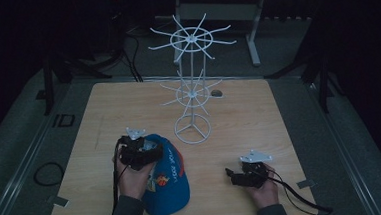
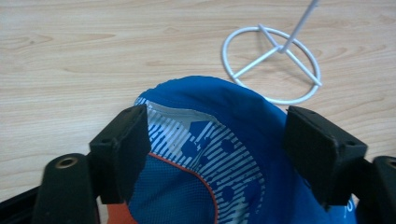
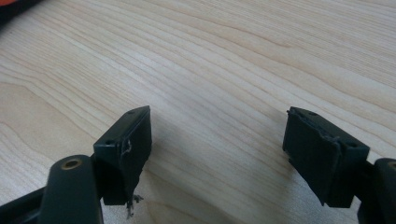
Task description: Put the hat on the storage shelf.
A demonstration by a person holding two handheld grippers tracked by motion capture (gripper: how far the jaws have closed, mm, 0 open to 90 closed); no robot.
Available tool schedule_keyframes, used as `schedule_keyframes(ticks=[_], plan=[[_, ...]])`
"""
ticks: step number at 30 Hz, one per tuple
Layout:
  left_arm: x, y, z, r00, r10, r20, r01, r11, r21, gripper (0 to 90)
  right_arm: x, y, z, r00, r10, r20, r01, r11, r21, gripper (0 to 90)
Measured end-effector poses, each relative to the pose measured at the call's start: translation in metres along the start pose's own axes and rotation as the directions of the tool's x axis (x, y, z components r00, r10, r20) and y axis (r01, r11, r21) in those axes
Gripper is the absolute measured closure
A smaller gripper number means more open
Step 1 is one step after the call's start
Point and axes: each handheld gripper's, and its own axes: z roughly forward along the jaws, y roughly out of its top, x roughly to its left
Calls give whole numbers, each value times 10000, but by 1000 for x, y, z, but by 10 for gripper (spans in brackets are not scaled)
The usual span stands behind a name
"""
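Wooden surface (image 1: 260,133) under dim light. White wire rack (image 1: 192,82) upright near centre, ring base (image 2: 273,63) just beyond cap. Blue cap (image 1: 169,181) lies on near-left part of surface, crown between jaws of left hand-held gripper (image 2: 217,149); jaws wide apart, pads not pressing cloth. Right hand-held gripper (image 3: 217,154) near right edge, jaws wide open, holding nothing, bare wood between.

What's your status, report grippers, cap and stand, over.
Left gripper open, jaws straddling the blue cap, pads not pressing. Right gripper open over bare table. White wire stand upright beyond the cap, nothing between them.
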Motion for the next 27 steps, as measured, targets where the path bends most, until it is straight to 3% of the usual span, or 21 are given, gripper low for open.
schedule_keyframes(ticks=[9, 19, 24, 25, 27], plan=[[-8, 3, -2, 9998, 115, -147, -117, 9999, -100, 192, 0, 0, 0, 10000, -36, 1, 36, 10000, -15, 236], [-17, 7, -3, 9998, 191, 62, -191, 9997, -137, 178, 0, 0, 0, 10000, -51, -4, 51, 10000, -10, 236], [-22, 8, 6, 9995, 264, 169, -267, 9995, 160, 152, 0, 0, 0, 10000, -47, 0, 47, 10000, -17, 236], [-23, 8, 18, 9995, 125, 281, -144, 9976, 675, 148, 0, 0, 0, 10000, -48, -4, 48, 10000, -16, 235], [-22, 6, 25, 9995, 5, 318, -38, 9946, 1034, 138, 0, 0, 0, 10000, -48, -4, 48, 10000, -15, 235]])
